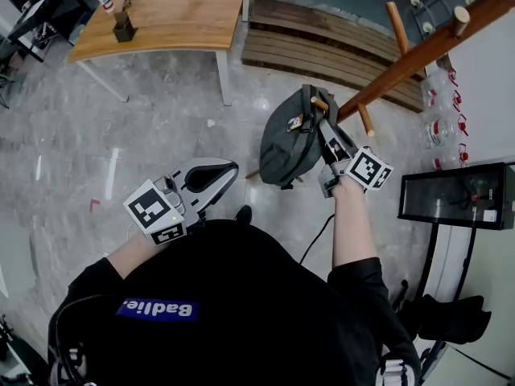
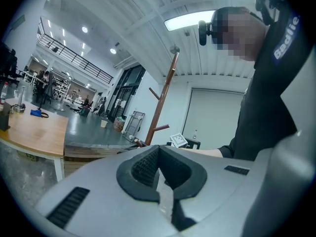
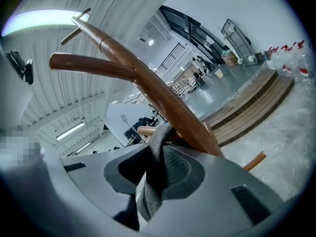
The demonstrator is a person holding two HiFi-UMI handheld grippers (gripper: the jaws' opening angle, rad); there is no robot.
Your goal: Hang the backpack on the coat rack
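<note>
A dark grey-green backpack (image 1: 288, 141) hangs beside the slanting brown pole of the wooden coat rack (image 1: 426, 48), its top strap up at a short peg (image 1: 320, 103). My right gripper (image 1: 328, 137) reaches to that strap from below right and is shut on it. In the right gripper view the grey strap (image 3: 159, 137) runs between the pads of the right gripper (image 3: 154, 164), close against the pole (image 3: 163, 102). My left gripper (image 1: 232, 172) hangs low at the left, away from the backpack, shut and empty. In the left gripper view its pads meet at the left gripper (image 2: 159, 176), with the rack (image 2: 165, 95) far behind.
A wooden table (image 1: 173, 14) stands at the back left, with a low slatted wooden platform (image 1: 322, 51) behind the backpack. A black open-fronted box (image 1: 457, 196) and several water bottles (image 1: 441, 129) sit at the right. A black cable (image 1: 315, 240) trails on the grey floor.
</note>
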